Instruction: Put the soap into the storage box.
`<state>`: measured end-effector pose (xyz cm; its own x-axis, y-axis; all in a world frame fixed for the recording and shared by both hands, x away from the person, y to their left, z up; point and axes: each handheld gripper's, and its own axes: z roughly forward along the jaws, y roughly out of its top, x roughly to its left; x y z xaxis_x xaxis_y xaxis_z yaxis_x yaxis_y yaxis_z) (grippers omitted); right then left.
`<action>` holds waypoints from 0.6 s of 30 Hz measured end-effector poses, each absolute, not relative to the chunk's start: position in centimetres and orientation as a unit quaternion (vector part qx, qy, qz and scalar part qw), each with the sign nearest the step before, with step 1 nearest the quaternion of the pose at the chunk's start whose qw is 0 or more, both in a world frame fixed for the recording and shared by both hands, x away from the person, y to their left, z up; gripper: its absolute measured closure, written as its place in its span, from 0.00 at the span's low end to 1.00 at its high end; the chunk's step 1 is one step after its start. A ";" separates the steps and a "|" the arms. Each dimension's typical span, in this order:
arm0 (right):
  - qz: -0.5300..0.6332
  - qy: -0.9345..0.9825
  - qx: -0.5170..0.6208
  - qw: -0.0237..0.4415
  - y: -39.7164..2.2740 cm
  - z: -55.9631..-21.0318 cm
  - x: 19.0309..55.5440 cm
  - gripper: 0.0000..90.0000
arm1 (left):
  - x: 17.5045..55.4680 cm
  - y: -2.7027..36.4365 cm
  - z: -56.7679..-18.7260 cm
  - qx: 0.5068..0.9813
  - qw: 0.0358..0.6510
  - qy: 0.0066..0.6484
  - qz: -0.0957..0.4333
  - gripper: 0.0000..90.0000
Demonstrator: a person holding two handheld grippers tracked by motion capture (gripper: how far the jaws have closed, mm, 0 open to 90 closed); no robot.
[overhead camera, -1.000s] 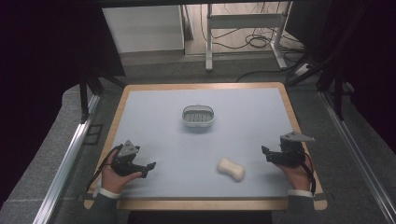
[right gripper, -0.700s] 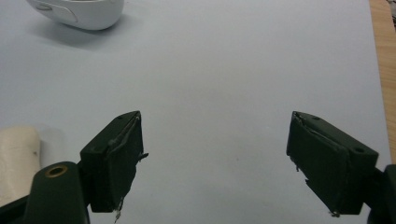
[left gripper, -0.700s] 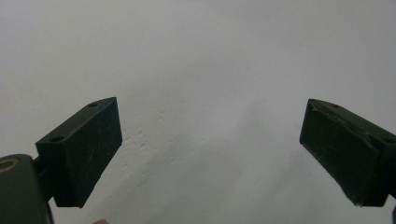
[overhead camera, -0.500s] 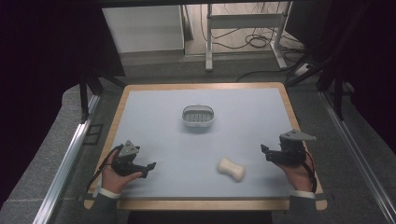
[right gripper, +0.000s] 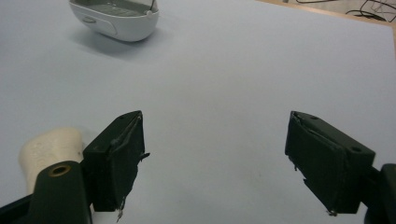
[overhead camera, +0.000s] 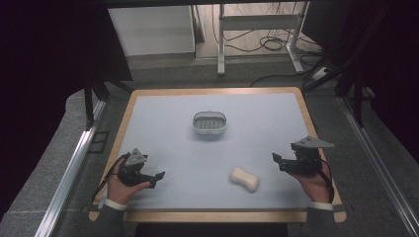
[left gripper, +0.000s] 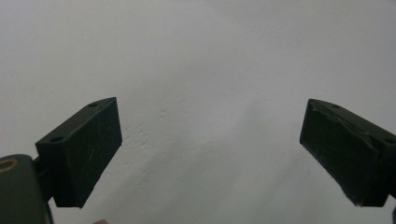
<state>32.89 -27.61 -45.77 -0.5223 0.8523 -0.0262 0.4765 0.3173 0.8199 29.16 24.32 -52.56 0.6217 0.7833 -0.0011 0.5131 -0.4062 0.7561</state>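
A: Take the soap dish (overhead camera: pixel 210 123) as the landmark. Where is the soap?

B: The pale soap bar (overhead camera: pixel 245 178) lies flat on the counter (overhead camera: pixel 168 113), nearer the person than the dish and a little toward the right hand's side, well apart from it. Nothing touches it.

A: Which hand is closer?

B: The right gripper (overhead camera: pixel 277 161). From its fingers the bar lies toward the left hand's side and slightly nearer the person. The left gripper (overhead camera: pixel 157 177) is farther off, on the other side. The bar's long axis runs slantwise, from the end nearer the dish down toward the right forearm.

A: And the fingers?

B: Both pairs stand wide apart and hold nothing. The right pair has just been closing a little, with only bare counter between them.

A: Do the views differ?

B: Yes. The right gripper view has the bar (right gripper: pixel 49 147) partly hidden behind one of its fingers (right gripper: pixel 116 158), so I judge the gripper must swing that way. It also catches the dish (right gripper: pixel 116 16) far ahead. The left gripper view has just its fingers (left gripper: pixel 81 151) over plain counter, while the high view gives the whole layout.
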 end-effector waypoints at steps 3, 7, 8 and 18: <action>0.398 0.778 0.425 0.235 -27.5 -45.6 32.8 0.22 | 29.2 24.3 -52.6 0.819 0.375 0.395 0.179 0.07; 0.398 0.788 0.412 0.224 -26.8 -45.3 32.6 0.22 | 29.2 24.2 -52.7 0.822 0.373 0.393 0.177 0.07; 0.397 0.791 0.409 0.223 -26.7 -45.2 32.6 0.22 | 29.2 24.1 -52.7 0.822 0.373 0.392 0.176 0.07; 0.394 0.810 0.373 0.221 -25.0 -44.5 31.9 0.22 | 29.2 24.1 -52.7 0.824 0.372 0.390 0.174 0.07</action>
